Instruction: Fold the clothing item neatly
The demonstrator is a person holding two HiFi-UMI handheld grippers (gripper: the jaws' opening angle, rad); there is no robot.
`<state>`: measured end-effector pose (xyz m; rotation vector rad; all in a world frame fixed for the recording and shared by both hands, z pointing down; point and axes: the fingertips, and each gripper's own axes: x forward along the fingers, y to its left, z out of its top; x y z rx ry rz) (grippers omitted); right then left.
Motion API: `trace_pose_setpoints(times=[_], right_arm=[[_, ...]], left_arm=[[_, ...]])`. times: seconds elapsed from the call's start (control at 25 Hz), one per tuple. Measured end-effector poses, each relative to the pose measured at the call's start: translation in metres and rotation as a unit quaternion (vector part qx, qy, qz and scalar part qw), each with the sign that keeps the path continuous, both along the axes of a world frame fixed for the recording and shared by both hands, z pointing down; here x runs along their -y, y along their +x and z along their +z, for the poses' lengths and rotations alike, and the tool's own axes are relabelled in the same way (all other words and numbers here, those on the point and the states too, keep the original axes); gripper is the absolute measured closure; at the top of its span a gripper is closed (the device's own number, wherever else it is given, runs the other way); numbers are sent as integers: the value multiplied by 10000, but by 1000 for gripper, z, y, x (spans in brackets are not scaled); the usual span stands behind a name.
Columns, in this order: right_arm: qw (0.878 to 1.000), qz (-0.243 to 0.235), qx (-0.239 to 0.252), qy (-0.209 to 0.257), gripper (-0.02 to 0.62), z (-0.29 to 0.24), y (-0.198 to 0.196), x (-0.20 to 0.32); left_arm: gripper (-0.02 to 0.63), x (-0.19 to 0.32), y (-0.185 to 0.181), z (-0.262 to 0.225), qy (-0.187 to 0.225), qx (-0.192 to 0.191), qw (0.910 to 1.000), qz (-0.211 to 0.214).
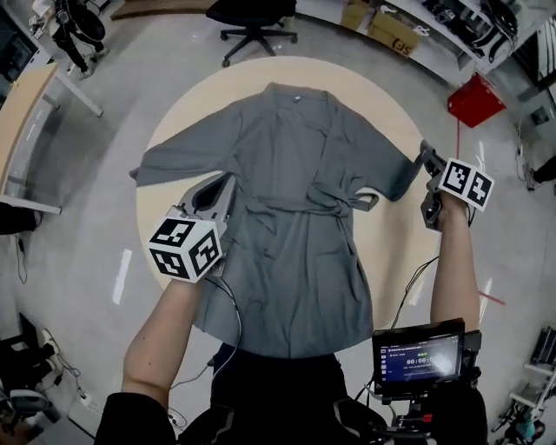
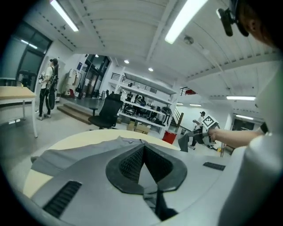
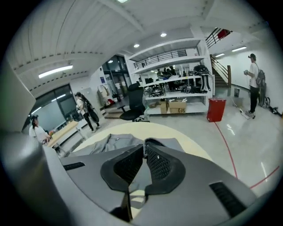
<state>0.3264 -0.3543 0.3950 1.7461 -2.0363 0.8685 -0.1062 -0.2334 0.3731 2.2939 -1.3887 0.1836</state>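
A grey wrap-style garment (image 1: pixel 295 243) lies spread flat, collar far from me, on a round beige table (image 1: pixel 187 109). My left gripper (image 1: pixel 228 180) hovers over the garment's left chest. Its jaws (image 2: pixel 143 145) are shut and no cloth shows between them. My right gripper (image 1: pixel 420 167) is at the table's right side, shut on the end of the right sleeve (image 1: pixel 401 180). From the left gripper view that sleeve (image 2: pixel 184 142) hangs lifted from the right gripper (image 2: pixel 194 137). In the right gripper view the jaws (image 3: pixel 145 148) pinch grey fabric, with the garment (image 3: pixel 115 143) beyond.
A black office chair (image 1: pixel 252 22) stands beyond the table. A red bin (image 1: pixel 475 100) sits on the floor at the right, and a desk (image 1: pixel 22 104) stands at the left. A small screen (image 1: pixel 419 356) is mounted near my right side. People stand far off in the room.
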Motion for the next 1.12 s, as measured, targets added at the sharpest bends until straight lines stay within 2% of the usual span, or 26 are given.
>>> trace_pose_setpoints(times=[0.2, 0.36, 0.44, 0.52, 0.6, 0.68, 0.76, 0.84, 0.88, 0.96, 1.04, 1.12], right_arm=[[9970, -694, -316, -154, 563, -3, -133, 42], [9860, -1519, -610, -318, 563, 14, -284, 79], [9782, -1875, -792, -411, 563, 42, -362, 84], [9665, -2286, -1032, -548, 563, 78, -424, 66], [9443, -2862, -1458, -719, 563, 120, -476, 35], [9205, -3282, -1952, -827, 563, 154, -506, 12], [9005, -3575, -2329, -838, 563, 171, -518, -2], [8874, -3757, -2530, -853, 562, 182, -523, -11], [8872, -3769, -2512, -873, 561, 185, -524, -13], [8944, -3768, -2221, -937, 561, 187, -527, -16], [9042, -3766, -1722, -1047, 552, 185, -530, -19], [9201, -3615, -1021, -1109, 508, 173, -529, -16]], left_arm=[[613, -13, -82, 2, -19, -299, 9992, -283], [613, -21, -152, 9, -57, -581, 9965, -602], [614, -31, -179, 20, -128, -696, 9956, -610], [614, -47, -195, 36, -314, -800, 9947, -563], [614, -66, -205, 54, -506, -875, 9931, -590], [613, -79, -214, 68, -638, -954, 9913, -641], [613, -87, -221, 78, -726, -1016, 9901, -648], [614, -91, -225, 84, -739, -1055, 9898, -613], [613, -92, -226, 85, -729, -1069, 9898, -592], [614, -90, -228, 88, -729, -1074, 9899, -563], [612, -88, -228, 91, -746, -1068, 9900, -538], [613, -85, -227, 92, -731, -1069, 9903, -512]])
